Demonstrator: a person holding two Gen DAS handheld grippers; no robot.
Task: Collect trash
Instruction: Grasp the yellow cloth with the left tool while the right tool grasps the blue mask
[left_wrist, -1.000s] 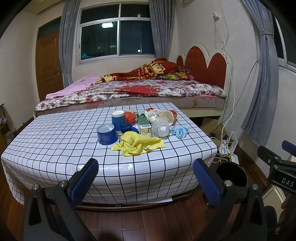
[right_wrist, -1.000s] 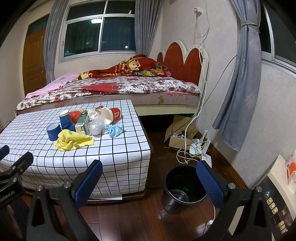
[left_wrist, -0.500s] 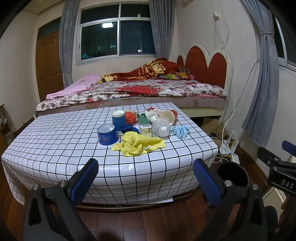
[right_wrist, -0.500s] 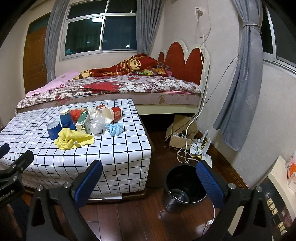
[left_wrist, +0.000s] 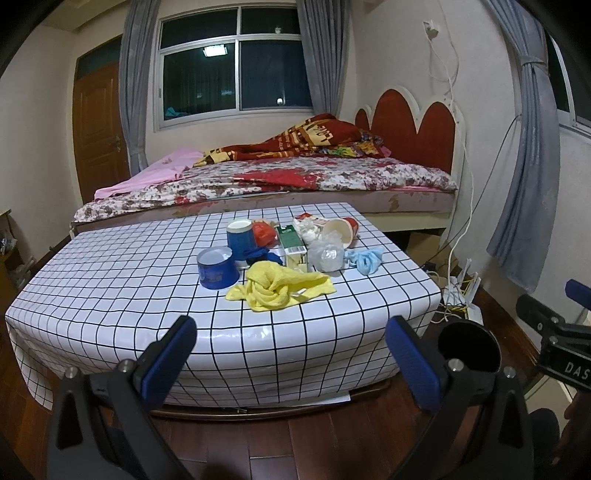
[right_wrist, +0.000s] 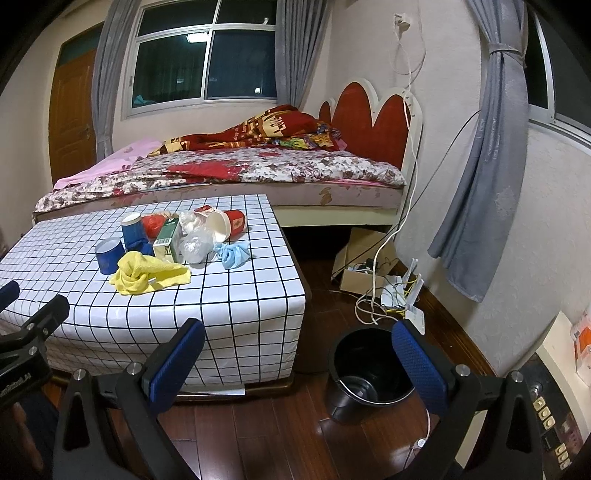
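Only "DAS" legible on the right gripper (left_wrist: 565, 354) body; carton (right_wrist: 168, 240) print unreadable; both grippers spread wide, empty.

We are in a home bedroom: a bed (left_wrist: 280, 177) with a floral cover and a red scalloped headboard (right_wrist: 369, 118) fills the far side. Grey curtains (right_wrist: 480, 147) frame the dark windows (left_wrist: 236, 70), and a wooden door (left_wrist: 98, 129) stands at the left above a dark wood floor (right_wrist: 280, 435).
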